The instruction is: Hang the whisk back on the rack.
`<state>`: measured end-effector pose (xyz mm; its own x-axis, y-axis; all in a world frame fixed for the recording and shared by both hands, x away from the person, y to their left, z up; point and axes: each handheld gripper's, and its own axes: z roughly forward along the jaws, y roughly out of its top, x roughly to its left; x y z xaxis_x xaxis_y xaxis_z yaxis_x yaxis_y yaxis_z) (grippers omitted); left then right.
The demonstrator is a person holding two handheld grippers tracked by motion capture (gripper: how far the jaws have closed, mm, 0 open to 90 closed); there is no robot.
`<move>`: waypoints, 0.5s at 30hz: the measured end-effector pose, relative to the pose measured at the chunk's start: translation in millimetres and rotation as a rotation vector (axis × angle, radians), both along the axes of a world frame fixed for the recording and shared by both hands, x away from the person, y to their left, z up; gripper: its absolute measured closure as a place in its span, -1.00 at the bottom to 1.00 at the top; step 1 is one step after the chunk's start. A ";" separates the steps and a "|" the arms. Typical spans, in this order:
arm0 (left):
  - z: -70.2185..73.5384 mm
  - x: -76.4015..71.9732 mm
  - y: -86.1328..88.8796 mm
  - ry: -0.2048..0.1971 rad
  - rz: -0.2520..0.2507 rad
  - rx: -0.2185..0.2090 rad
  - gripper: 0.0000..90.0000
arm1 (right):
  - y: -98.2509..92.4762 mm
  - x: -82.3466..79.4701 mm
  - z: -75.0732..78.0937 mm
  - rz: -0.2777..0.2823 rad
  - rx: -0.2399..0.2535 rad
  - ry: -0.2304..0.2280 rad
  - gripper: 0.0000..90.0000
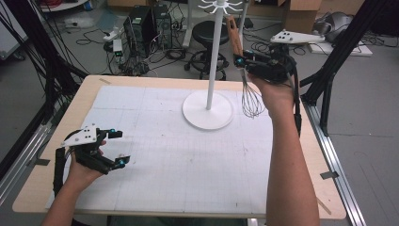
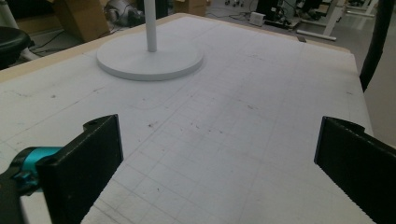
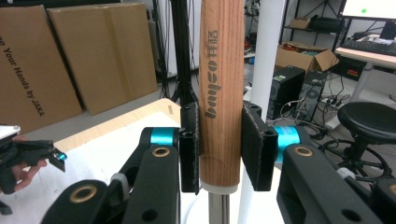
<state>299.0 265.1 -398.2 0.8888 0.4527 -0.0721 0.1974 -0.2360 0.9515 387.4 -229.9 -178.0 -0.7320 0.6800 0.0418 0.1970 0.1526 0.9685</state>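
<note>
We start at the right gripper (image 1: 241, 61), at upper right of the high view, where its two black jaws are clamped on the wooden handle (image 3: 222, 93) of a whisk (image 1: 251, 96). In the right gripper view the pads (image 3: 254, 144) press on both sides of the handle near its lower end, just above the pale collar where the metal stem begins. The whisk hangs upright, handle up and wire balloon down, raised off the table just to the right of the white stand (image 1: 214, 52).

We judge it a light tool: the handle is stiff, round, smooth wood that could twist or slide under flat pads, while the wires are springy and would bend if pressed or knocked against the pole. The handle is the right place to take it, and the present grip low on it keeps the balloon from swinging much.

The left gripper (image 1: 115, 147), at lower left of the high view, rests low over the white gridded mat (image 2: 243, 121), jaws wide apart with nothing between them.

The handle's top is cut off in the right gripper view, so whether it has a hanging loop we cannot tell. The hooks at the stand's top (image 1: 221, 5) are small and partly cropped, and the wires look faint against the mat.
</note>
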 end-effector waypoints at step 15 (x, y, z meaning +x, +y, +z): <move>-0.2 0.2 0.2 0.002 0.000 0.001 -0.96 | 0.7 16.5 6.9 -0.023 0.023 0.011 0.57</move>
